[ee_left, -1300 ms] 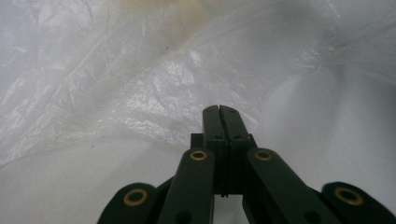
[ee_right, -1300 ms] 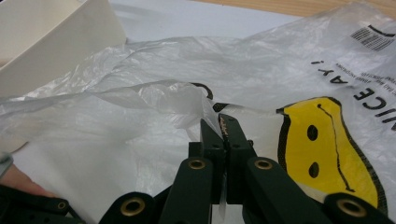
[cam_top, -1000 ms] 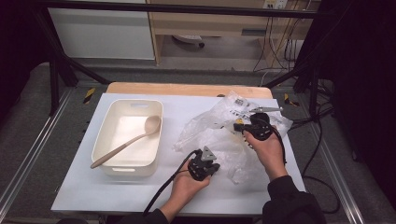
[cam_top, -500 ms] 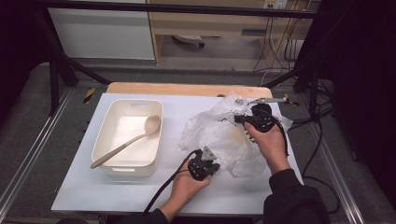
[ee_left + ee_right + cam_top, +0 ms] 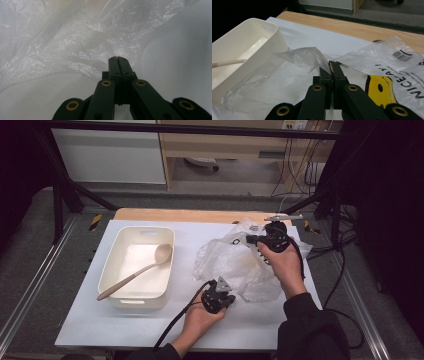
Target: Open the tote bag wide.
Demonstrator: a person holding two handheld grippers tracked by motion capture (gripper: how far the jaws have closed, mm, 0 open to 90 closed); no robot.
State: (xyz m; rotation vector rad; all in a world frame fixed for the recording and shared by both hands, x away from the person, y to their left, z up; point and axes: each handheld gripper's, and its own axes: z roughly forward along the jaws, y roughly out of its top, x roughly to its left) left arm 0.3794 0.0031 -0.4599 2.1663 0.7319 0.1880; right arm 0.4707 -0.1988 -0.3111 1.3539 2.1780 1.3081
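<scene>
The clear plastic bag (image 5: 235, 262) lies crumpled on the surface just right of the white bin (image 5: 137, 267); both grippers' fingers are clenched on its film, left gripper (image 5: 117, 62) near, right gripper (image 5: 332, 66) far; any spreading or folding seems barely begun.

My left gripper (image 5: 223, 296) sits low at six o'clock, jaws closed together; my right gripper (image 5: 251, 239) is raised toward one o'clock, jaws pinched tight.
</scene>
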